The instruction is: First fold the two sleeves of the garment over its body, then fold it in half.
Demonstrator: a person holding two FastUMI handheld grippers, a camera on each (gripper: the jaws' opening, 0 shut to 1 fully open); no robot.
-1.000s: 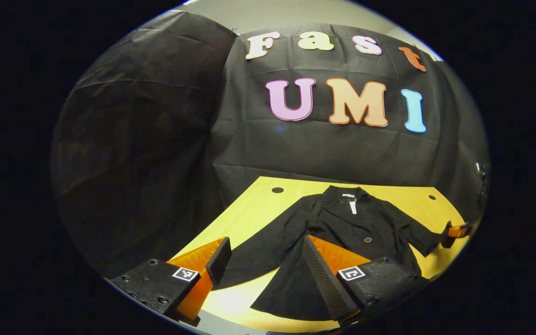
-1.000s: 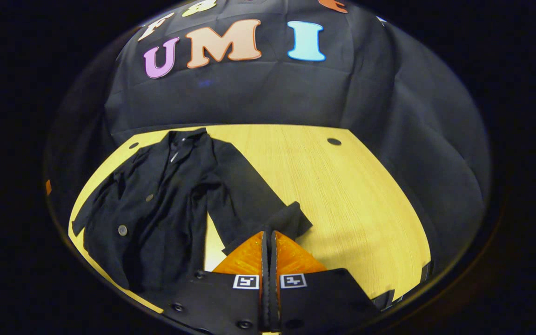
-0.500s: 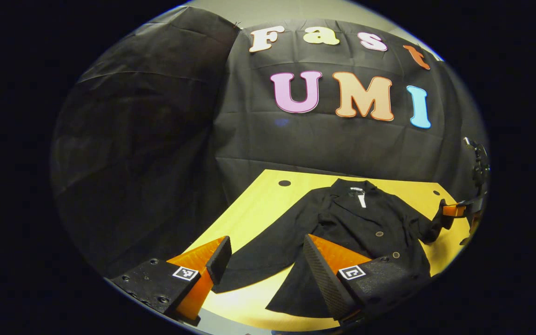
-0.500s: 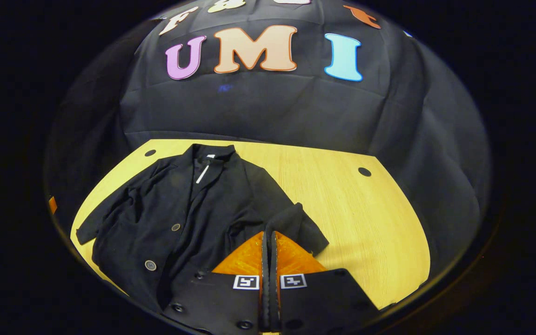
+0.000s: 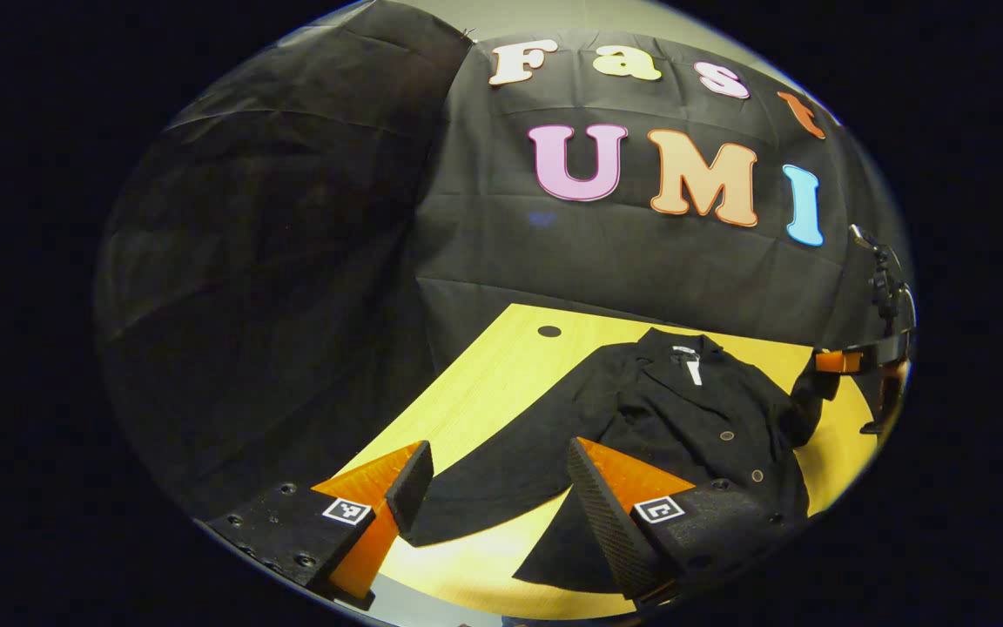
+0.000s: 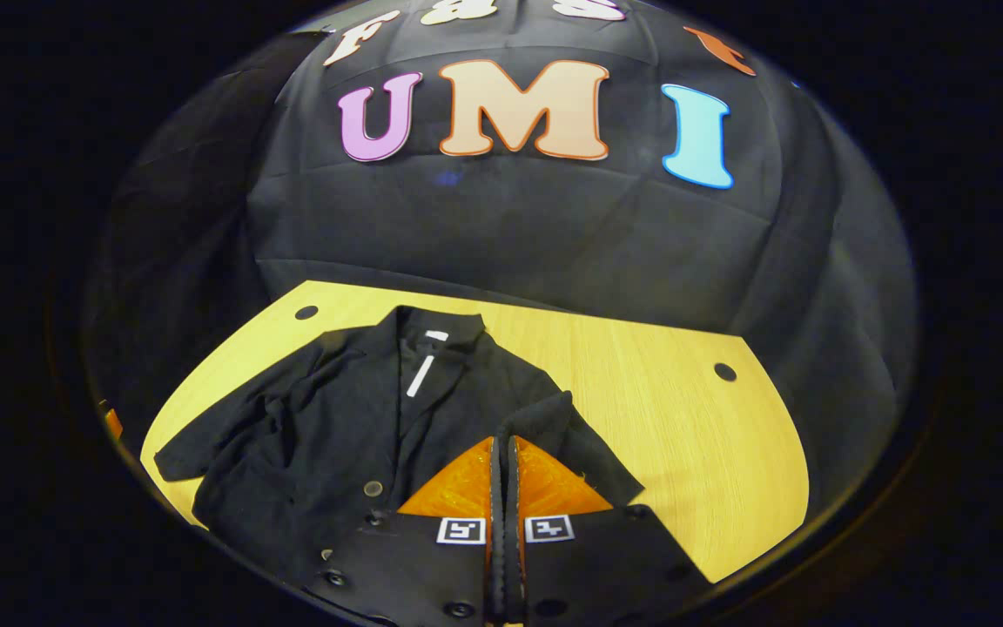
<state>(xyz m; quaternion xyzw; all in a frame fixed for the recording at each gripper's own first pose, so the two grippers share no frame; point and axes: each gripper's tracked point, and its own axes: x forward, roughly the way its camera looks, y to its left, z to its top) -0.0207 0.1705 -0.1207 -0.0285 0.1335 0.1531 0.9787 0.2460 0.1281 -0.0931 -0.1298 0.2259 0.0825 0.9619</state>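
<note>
Yellow wood-grain table [image 6: 667, 418] bore black garment [image 6: 336, 427]; black cloth wall [image 6: 510, 226] at 12 o'clock. Right gripper [image 6: 506, 453] pinched right sleeve [image 6: 554, 427]; left gripper [image 5: 493, 479] spread wide.

The coat's [image 6: 327, 435] hem was cut off at the lower edge of the right gripper view. The sleeve cuff [image 6: 545, 416] disappeared behind the right tool [image 6: 504, 453]. The counter's [image 5: 484, 392] near edge was hidden.
</note>
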